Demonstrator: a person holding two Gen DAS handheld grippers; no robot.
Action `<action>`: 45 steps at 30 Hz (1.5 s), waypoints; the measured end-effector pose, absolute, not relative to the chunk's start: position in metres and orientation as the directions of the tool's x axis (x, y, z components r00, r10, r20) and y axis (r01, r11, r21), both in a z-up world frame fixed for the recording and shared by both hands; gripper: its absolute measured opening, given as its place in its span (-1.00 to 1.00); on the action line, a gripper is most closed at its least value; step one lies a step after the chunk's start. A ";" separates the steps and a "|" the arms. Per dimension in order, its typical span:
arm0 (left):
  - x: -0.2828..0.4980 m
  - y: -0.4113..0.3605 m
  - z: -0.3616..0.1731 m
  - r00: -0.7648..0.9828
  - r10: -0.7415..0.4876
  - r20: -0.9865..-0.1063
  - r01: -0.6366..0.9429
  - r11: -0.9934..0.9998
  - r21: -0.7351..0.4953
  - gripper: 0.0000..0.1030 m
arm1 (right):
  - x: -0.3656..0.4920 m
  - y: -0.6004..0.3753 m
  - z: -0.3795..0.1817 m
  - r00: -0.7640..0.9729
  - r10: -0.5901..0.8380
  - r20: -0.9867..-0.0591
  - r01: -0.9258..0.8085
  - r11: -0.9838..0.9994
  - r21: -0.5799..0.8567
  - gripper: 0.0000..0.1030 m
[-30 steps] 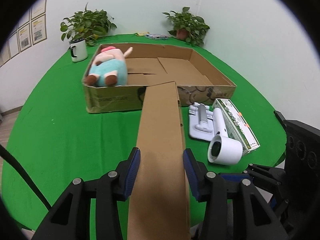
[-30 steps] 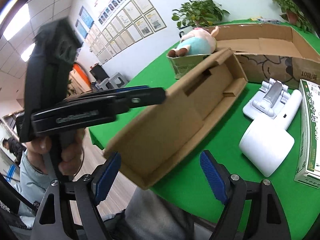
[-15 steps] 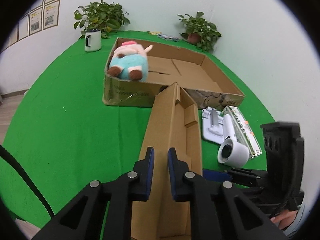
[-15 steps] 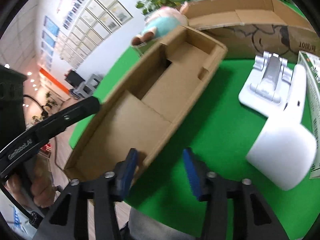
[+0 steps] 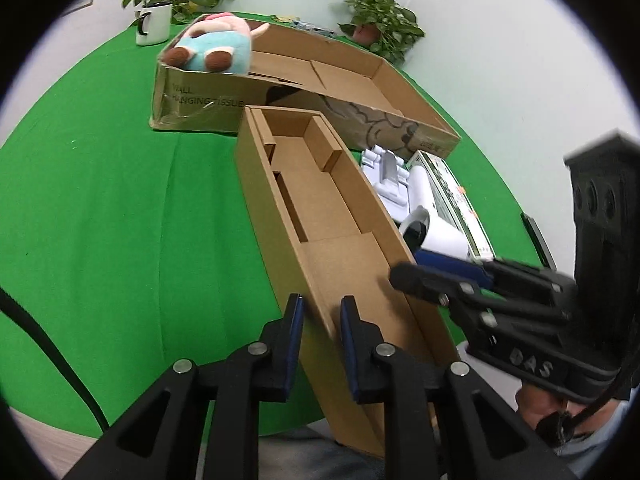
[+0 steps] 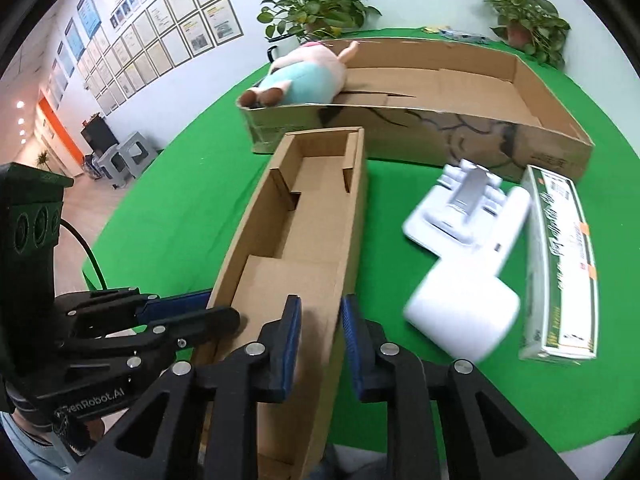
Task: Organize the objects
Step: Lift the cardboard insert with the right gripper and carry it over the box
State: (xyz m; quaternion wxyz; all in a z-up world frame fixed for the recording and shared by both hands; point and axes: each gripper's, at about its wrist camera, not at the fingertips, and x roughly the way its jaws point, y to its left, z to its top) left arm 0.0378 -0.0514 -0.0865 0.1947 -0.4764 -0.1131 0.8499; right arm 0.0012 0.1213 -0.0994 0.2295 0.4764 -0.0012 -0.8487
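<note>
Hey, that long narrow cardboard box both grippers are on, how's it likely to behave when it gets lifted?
The long cardboard box looks empty and thin-walled, so probably light. Each gripper, left and right, straddles only one side wall, so the wall may flex or crease. Its length sticks far out from that near-end hold, so the far end could sag or swing.

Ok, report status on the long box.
Left gripper opening, right gripper closing, each straddling a side wall. Long box empty, open side up. Plush in big carton.
</note>
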 end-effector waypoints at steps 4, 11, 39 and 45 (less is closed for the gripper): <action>0.026 -0.057 -0.090 -0.486 0.409 -0.772 -0.168 -0.911 -0.376 -0.52 | -0.002 0.131 -0.109 -0.453 -0.348 -0.821 0.359 -0.914 0.189 -0.35; 0.021 -0.042 -0.093 -0.521 0.339 -0.783 -0.162 -0.940 -0.300 -0.54 | -0.004 0.114 -0.114 -0.495 -0.349 -0.796 0.365 -0.915 0.173 -0.70; 0.037 -0.012 -0.045 -0.645 0.287 -0.708 -0.204 -0.958 -0.203 -0.71 | 0.022 0.145 -0.079 -0.642 -0.318 -0.697 0.274 -0.945 0.179 -0.86; 0.036 -0.001 -0.012 -0.704 0.306 -0.641 -0.247 -0.952 -0.182 -0.71 | 0.028 0.160 -0.042 -0.719 -0.307 -0.623 0.252 -0.951 0.178 -0.87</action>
